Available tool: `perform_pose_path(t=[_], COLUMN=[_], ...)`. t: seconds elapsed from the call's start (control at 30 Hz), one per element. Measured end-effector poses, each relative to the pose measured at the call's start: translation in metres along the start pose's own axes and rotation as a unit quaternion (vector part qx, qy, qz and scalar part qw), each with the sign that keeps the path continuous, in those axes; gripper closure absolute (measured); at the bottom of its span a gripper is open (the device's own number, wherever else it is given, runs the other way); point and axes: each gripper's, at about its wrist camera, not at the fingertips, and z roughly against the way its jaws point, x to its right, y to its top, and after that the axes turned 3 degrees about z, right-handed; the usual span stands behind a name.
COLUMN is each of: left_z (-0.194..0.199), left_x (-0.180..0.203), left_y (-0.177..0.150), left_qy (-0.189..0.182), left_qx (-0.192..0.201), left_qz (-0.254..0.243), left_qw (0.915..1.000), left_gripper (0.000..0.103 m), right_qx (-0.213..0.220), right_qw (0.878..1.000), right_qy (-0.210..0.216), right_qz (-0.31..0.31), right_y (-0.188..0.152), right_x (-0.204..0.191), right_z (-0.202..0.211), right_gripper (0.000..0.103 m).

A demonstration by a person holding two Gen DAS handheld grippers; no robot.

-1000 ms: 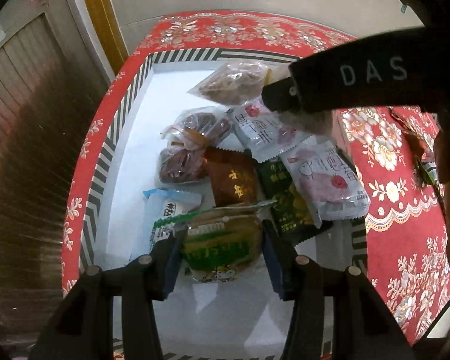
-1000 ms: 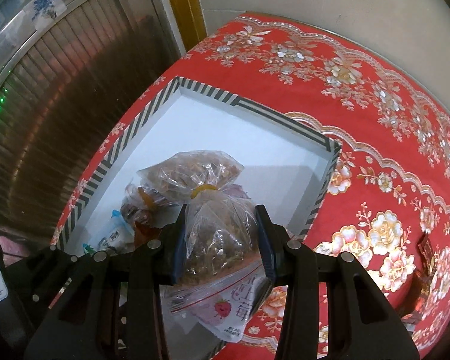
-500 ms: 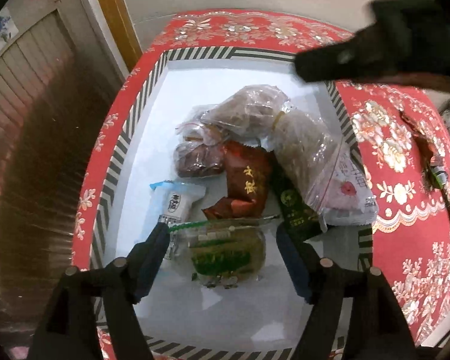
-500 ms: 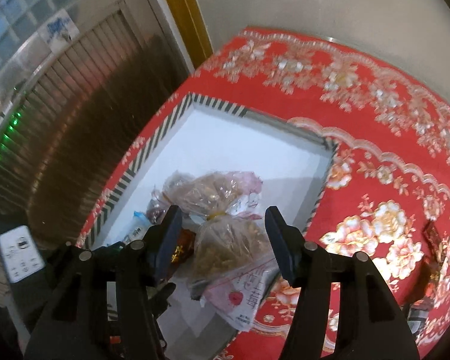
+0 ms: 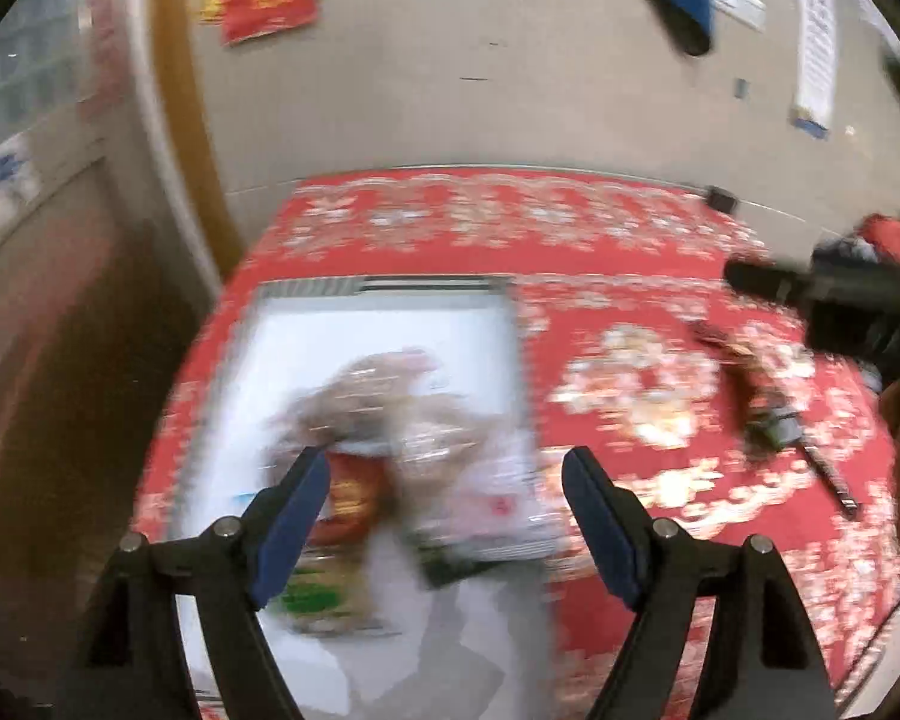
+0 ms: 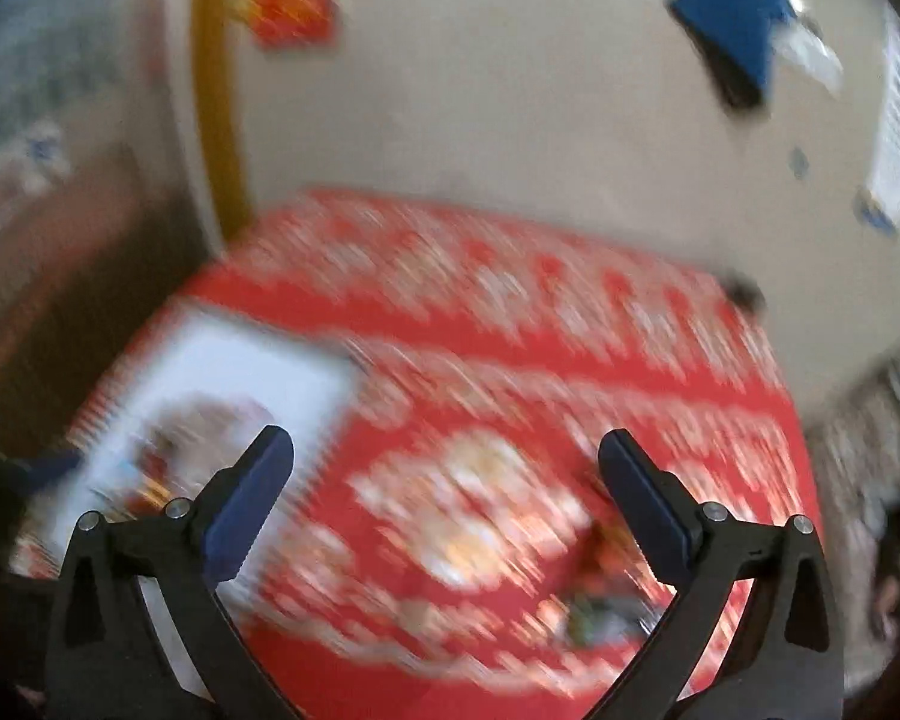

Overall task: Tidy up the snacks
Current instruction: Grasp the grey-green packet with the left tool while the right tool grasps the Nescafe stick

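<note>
— Red floral cloth (image 5: 660,276) covers the table, and a beige wall (image 5: 510,90) stands behind it. Where are the snacks?

— Piled in the white box (image 5: 306,360) with the striped rim, at the left part of the table. Clear bags (image 5: 378,396) lie on top, a red packet (image 5: 348,498) and a green packet (image 5: 312,588) nearer; all are blurred.

— And the left gripper (image 5: 444,516)?

— Its blue-padded fingers (image 5: 288,528) are spread and have just been opening, with nothing pinched; the pile lies below the gap.

— The right gripper (image 6: 444,498)?

— Spread wide as well, jaws just opened, nothing between them. It hangs over the cloth, with the box at its near left. A few small packets (image 5: 768,414) lie on the cloth to the right, too blurred to name.
</note>
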Motion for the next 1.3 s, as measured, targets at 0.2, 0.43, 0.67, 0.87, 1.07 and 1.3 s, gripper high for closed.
perform_pose_path(t=[0.2, 0.43, 0.67, 0.87, 1.07, 1.3], left_z=[-0.025, -0.078, -0.113, -0.124, -0.128, -0.134], left_x=[0.082, 0.173, 0.228, 0.234, 0.237, 0.248], left_y=[0.005, -0.009, -0.009, -0.004, -0.005, -0.004], left_qy=[-0.052, -0.13, -0.124, -0.116, -0.122, -0.127], left_qx=[-0.056, -0.157, -0.182, -0.197, -0.206, -0.196], left_qz=[-0.062, -0.092, -0.109, -0.054, -0.01, -0.011], left_qw=[0.9952, 0.9747, 0.9694, 0.972, 0.9708, 0.9723], left_gripper=[0.022, 0.022, 0.022, 0.022, 0.027, 0.049], right_qx=[-0.062, -0.127, -0.186, -0.174, -0.162, -0.155], right_qw=[0.995, 0.984, 0.977, 0.982, 0.986, 0.987], right_qy=[-0.018, 0.032, 0.068, 0.057, 0.044, 0.044], right_qz=[-0.076, -0.124, -0.083, -0.05, -0.023, -0.016], right_y=[-0.058, -0.137, -0.174, -0.186, -0.19, -0.187], right_x=[0.106, 0.188, 0.189, 0.185, 0.181, 0.184], right_z=[-0.006, -0.018, -0.041, -0.043, -0.041, -0.037], right_gripper=[0.007, 0.015, 0.035, 0.035, 0.036, 0.055])
